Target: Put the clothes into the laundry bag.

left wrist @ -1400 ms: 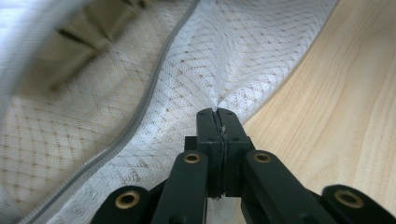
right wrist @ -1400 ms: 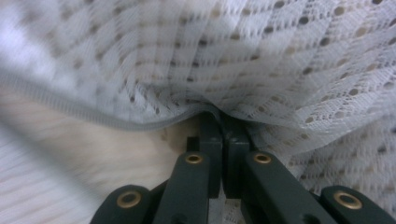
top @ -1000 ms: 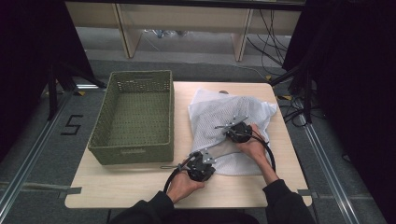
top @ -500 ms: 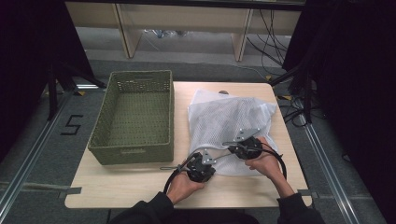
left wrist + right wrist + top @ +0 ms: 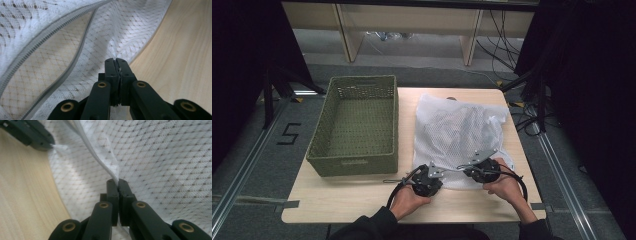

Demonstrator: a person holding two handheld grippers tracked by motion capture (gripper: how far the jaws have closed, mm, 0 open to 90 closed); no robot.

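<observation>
The white mesh laundry bag (image 5: 459, 137) lies flat on the tabletop (image 5: 347, 197), right of the green basket (image 5: 354, 127). Its near edge is clamped by the left hand-held gripper (image 5: 116, 62); the zipper (image 5: 100, 161) end is clamped by the right hand-held gripper (image 5: 117, 182). The fabric should be anchored while the zipper is drawn straight along its track.

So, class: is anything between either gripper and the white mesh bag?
Nothing visible. The left gripper and the right gripper are each shut directly on the near edge of the white mesh bag, the right one at its zipper.
</observation>
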